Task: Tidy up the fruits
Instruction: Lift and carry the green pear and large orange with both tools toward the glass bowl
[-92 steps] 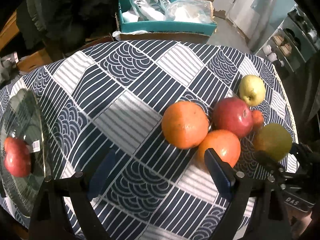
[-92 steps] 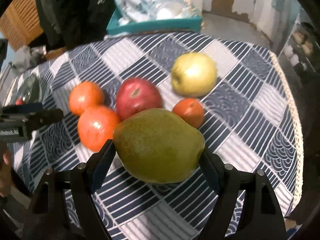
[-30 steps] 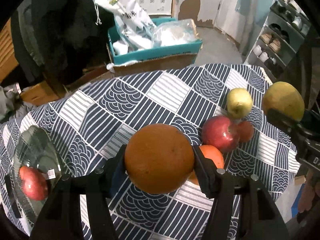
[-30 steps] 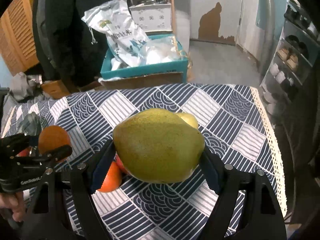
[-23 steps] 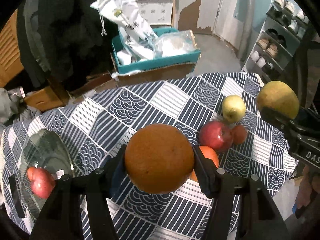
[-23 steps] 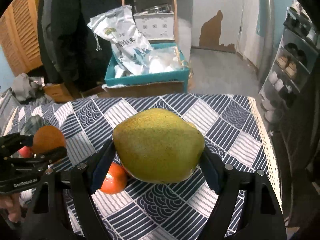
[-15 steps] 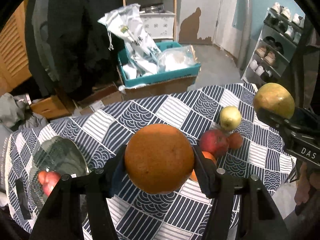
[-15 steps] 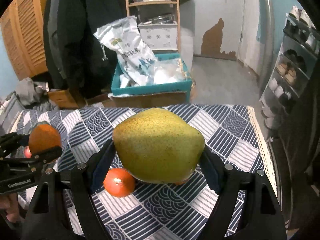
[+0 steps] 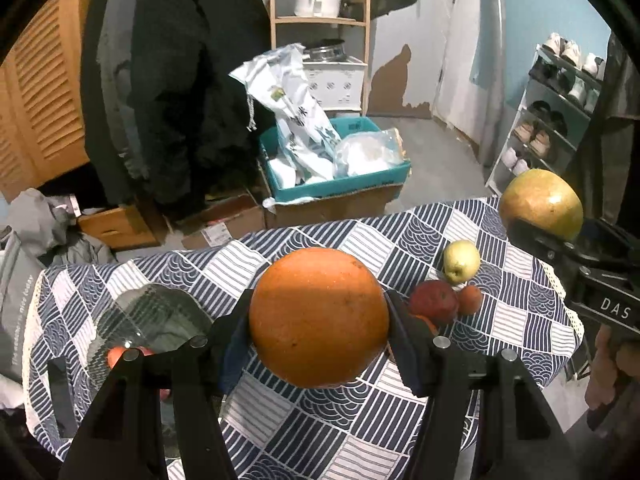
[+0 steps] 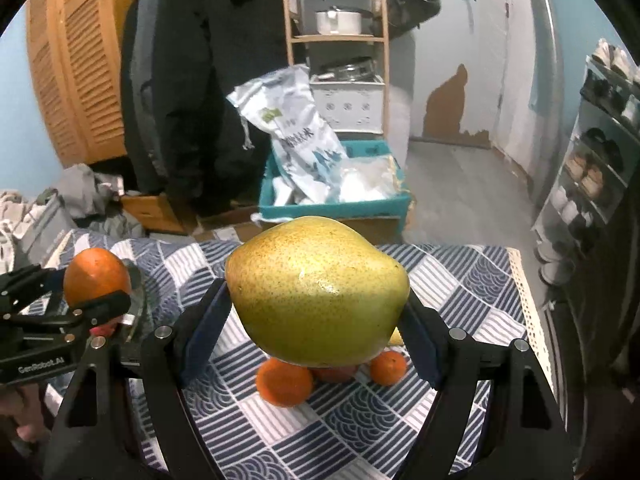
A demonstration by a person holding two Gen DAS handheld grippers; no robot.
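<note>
In the left wrist view the left gripper (image 9: 318, 318) grasps a large orange (image 9: 319, 317) in the lower middle of the frame, its two fingers pressed on the left and right sides of the fruit, which hangs above the table (image 9: 352, 432) with the blue and white patterned cloth. The orange is round, so it has no clear long axis. In the right wrist view the right gripper (image 10: 317, 294) clamps a yellow-green pear (image 10: 317, 290) in the centre of the frame. The long axis of the pear lies about horizontal, from finger to finger, and the narrower end points to the right of the frame. The pear is held above the table, over the fruits on the cloth. In the left wrist view, at the right middle, a yellow apple (image 9: 461, 261), a red apple (image 9: 433, 302) and a small tangerine (image 9: 470, 299) lie close together. Under the pear in the right wrist view a second orange (image 10: 285, 382) is seen. A glass plate (image 9: 154, 320) sits at the lower left of the left wrist view, with a red fruit (image 9: 117, 356) partly hidden behind the gripper finger.
</note>
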